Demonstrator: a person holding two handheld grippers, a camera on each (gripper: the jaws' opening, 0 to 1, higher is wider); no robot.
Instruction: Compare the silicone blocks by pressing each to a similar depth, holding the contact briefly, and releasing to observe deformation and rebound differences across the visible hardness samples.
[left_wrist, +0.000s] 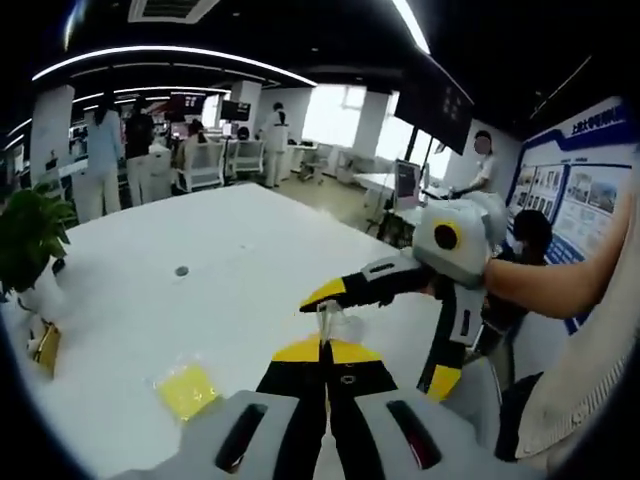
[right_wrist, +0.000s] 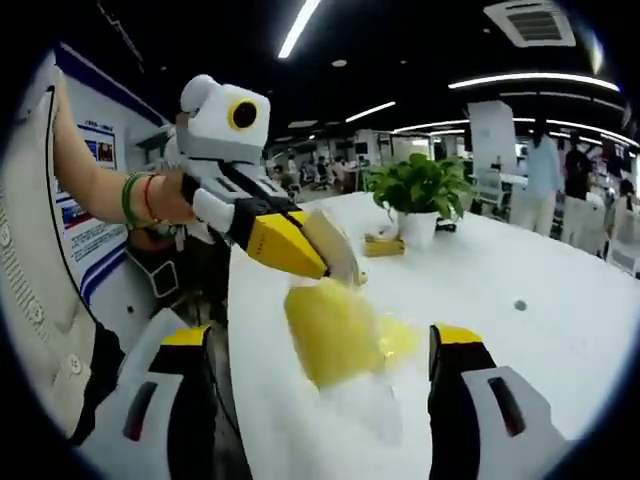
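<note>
Jaws, left gripper (left_wrist: 325, 352): closed tip to tip in its own view, with a small clear piece pinched or touched at the tips; whether it is truly clamped cannot be told. In the right gripper view the same gripper (right_wrist: 330, 262) comes in from the left, its yellow tips closed on a thin pale sheet-like sample just above the yellow silicone block (right_wrist: 335, 330).

Jaws, right gripper (right_wrist: 320, 345): wide apart, one jaw on each side of that yellow block, neither touching it. From the left gripper view this gripper (left_wrist: 318, 298) hangs over the clear piece, tips seemingly near together, but the angle is poor.

A second yellow silicone block (left_wrist: 186, 388) lies flat on the white surface (left_wrist: 200, 280), to the left of the left jaws and apart from them.

Judgement: the blocks lie flat on the surface so a press meets firm backing; the open right jaws straddle the block, likely lining up for the press. The potted plant (right_wrist: 418, 195) stands well behind.
</note>
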